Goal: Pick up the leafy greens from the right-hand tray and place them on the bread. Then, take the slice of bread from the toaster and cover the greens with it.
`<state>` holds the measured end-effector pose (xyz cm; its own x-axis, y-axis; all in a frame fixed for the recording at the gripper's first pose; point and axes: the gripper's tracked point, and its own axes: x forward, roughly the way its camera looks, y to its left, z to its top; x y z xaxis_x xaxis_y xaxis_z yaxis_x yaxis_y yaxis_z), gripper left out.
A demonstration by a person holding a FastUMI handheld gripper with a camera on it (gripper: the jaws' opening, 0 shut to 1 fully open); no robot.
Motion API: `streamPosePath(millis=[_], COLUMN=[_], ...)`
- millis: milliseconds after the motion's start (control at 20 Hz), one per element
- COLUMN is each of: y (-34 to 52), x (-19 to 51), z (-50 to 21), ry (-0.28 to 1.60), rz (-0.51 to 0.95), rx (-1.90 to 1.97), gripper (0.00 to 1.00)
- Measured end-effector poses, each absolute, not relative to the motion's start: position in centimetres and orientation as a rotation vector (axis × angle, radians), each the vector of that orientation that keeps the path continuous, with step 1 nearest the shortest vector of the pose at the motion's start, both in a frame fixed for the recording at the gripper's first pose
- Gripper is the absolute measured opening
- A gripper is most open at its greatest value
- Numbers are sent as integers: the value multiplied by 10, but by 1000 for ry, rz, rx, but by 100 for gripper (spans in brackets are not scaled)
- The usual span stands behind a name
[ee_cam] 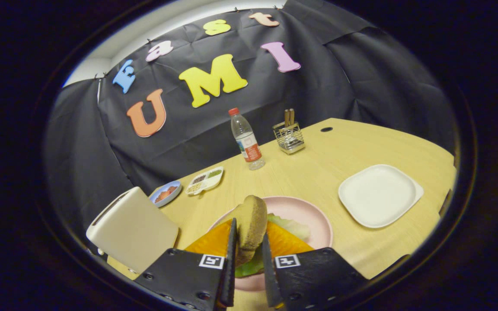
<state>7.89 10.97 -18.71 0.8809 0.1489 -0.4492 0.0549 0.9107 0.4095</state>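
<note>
A pale wooden worktop [318, 172] stood before the black cloth wall, and your hand-held gripper [249, 255] hung low over its near edge. You had both fingers pressed on a slice of bread [251, 224], held upright between them and tilted a little over the pink plate [314, 216]. On that plate the leafy greens [290, 225] lay across something orange [285, 244], directly under and behind the slice, with a green edge showing between your fingers. Whether a lower slice lay beneath them, you could not tell. The toaster [132, 229] sat just beside the plate, on the left of your fingers. An empty white square tray [378, 194] rested to the right, apart from the plate. Beyond stood a water bottle [247, 140], a wire utensil holder [290, 136], a divided dish [205, 179] and a small blue dish [165, 193]
</note>
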Motion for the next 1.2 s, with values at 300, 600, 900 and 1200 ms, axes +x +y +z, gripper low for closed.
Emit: streamPosePath(millis=[300,600,900,1200], y=[90,65,12,-10], x=[74,77,70,37], z=[-200,-194,-121,-27], ry=[527,490,296,101], rz=[18,-25,-112,-141], rx=[449,414,176,62], gripper=[59,72,96,96])
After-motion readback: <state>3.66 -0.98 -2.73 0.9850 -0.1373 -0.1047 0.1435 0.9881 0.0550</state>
